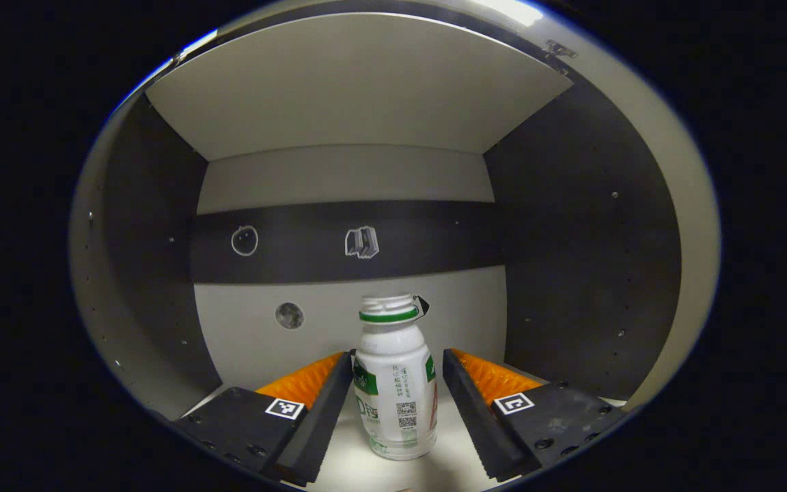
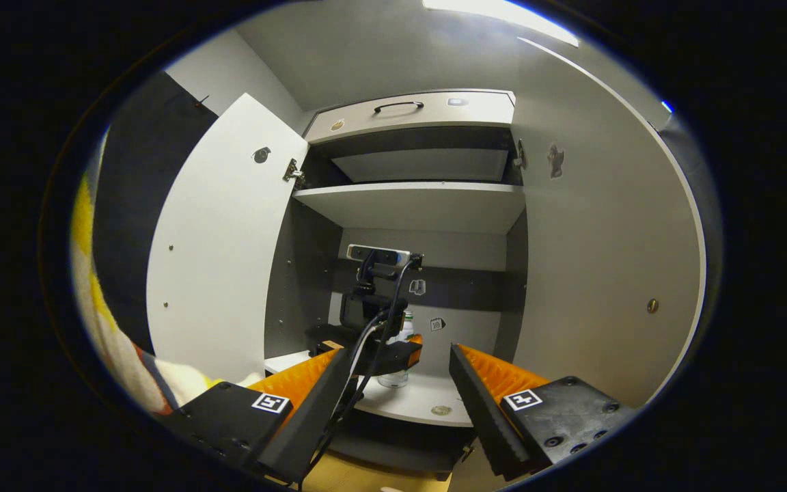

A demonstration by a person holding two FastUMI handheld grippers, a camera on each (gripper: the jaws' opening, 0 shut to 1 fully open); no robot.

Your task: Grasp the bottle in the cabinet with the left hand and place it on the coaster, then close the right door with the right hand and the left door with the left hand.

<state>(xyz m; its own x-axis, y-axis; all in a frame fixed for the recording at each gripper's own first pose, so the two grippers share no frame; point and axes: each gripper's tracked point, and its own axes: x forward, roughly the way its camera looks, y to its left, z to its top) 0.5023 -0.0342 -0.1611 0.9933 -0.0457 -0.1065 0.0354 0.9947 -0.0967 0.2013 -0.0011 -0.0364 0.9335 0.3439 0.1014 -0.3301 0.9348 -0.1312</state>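
Observation:
A small white bottle (image 1: 395, 383) with a green band at its neck stands upright on the cabinet floor (image 1: 359, 471). It is between the fingers of my left gripper (image 1: 397, 355). That gripper is open, with a thin gap on either side of the bottle. In the right gripper view my left gripper (image 2: 383, 355) reaches into the lower compartment, and the bottle (image 2: 404, 324) shows just past it. My right gripper (image 2: 399, 350) hangs open outside the cabinet, holding nothing. The left door (image 2: 223, 260) and the right door (image 2: 605, 273) both stand wide open.
A shelf (image 2: 421, 205) roofs the lower compartment, and a drawer front with a handle (image 2: 400, 106) sits above it. A small round disc (image 2: 441, 410) lies near the front edge of the cabinet floor. A person's light sleeve (image 2: 113, 342) shows at the far left. A cable (image 2: 366, 369) trails from the left gripper.

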